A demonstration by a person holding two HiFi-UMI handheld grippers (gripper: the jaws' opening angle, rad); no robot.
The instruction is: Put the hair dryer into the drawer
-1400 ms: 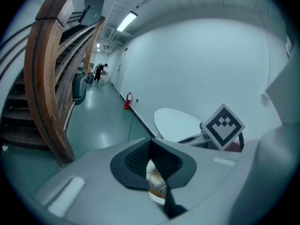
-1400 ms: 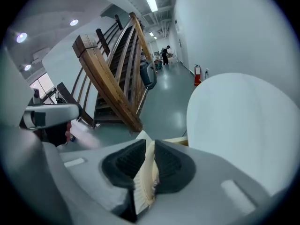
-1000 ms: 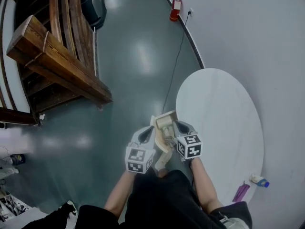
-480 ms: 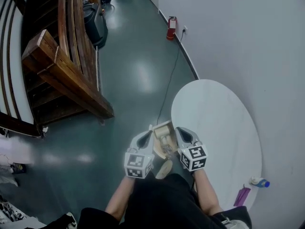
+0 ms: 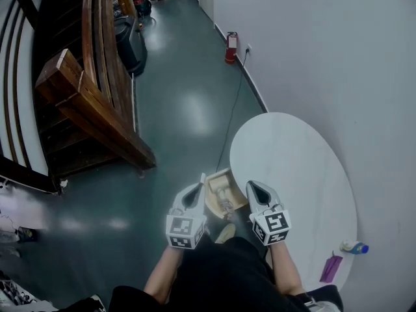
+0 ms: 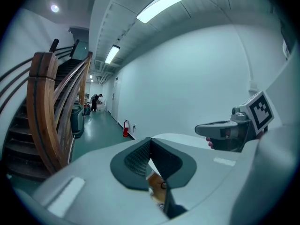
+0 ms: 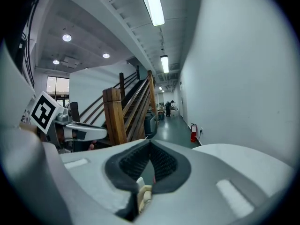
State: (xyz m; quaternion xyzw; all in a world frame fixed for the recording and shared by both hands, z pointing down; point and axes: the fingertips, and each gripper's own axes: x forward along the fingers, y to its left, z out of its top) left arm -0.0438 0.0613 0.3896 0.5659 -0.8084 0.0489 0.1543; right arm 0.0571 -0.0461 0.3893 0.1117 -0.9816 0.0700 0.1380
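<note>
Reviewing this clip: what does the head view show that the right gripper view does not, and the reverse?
Only the head view shows the blue-capped bottle and a purple item, both at the near end of the white table. Only the right gripper view shows the ceiling light strips, and that the right gripper has its pads closed together. Both views show the wooden staircase, the red fire extinguisher, the white table and the left gripper.
</note>
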